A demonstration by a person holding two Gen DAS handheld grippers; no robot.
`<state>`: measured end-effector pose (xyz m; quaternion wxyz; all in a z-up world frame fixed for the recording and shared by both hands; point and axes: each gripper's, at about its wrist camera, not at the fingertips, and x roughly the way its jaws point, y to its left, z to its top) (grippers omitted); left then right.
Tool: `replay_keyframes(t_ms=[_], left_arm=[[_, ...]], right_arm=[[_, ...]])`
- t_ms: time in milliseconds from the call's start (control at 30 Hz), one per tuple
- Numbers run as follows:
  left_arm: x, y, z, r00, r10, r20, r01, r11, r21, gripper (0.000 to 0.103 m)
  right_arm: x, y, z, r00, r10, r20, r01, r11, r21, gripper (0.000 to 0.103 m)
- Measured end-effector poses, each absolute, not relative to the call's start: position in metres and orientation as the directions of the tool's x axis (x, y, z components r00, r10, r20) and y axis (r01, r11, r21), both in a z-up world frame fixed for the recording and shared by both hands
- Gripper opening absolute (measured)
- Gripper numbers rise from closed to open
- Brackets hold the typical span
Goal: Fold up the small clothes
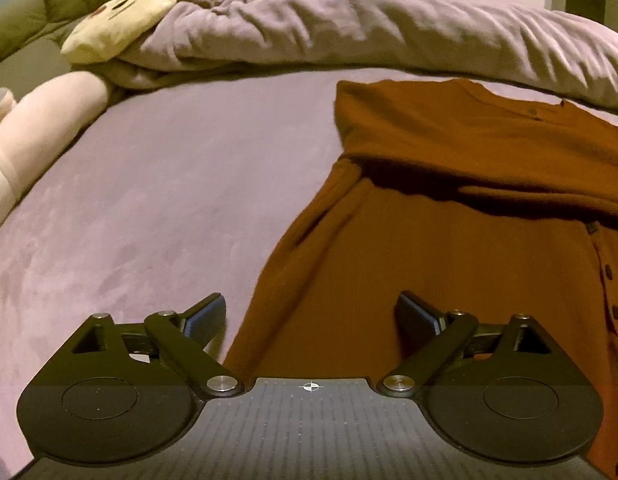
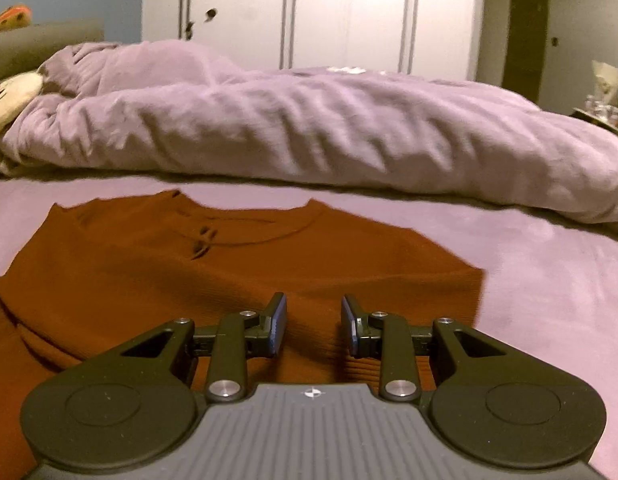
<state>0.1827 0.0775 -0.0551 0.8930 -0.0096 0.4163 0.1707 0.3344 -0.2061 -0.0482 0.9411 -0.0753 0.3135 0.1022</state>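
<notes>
Left claw (image 1: 311, 320) is hanging spread wide over the rust-brown cardigan's (image 1: 449, 248) left edge, pinching nothing. Right claw (image 2: 314, 326) is sitting partly spread over the same cardigan's folded top half, nothing between its pads. One cardigan is lying flat on the bed sheet (image 1: 149, 200), with lots of bare sheet either side. One bunched duvet (image 2: 309, 128) is crowding the far edge.
</notes>
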Motion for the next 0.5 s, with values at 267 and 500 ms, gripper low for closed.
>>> replay_keyframes(t_ms=[267,500], left_arm=[[0.169,0.089,-0.044,0.584,0.346,-0.734,-0.339,0.926,0.167,0.097],[0.122,0.103,-0.044,0.567,0.239,-0.788,-0.367,0.930,0.018,0.097]], right_arm=[[0.316,-0.216,-0.052,0.776,-0.032,-0.630,-0.187,0.943,-0.277,0.033],[0.178,-0.276,-0.032,0.722,0.068,-0.689,-0.110,0.994,-0.017,0.043]])
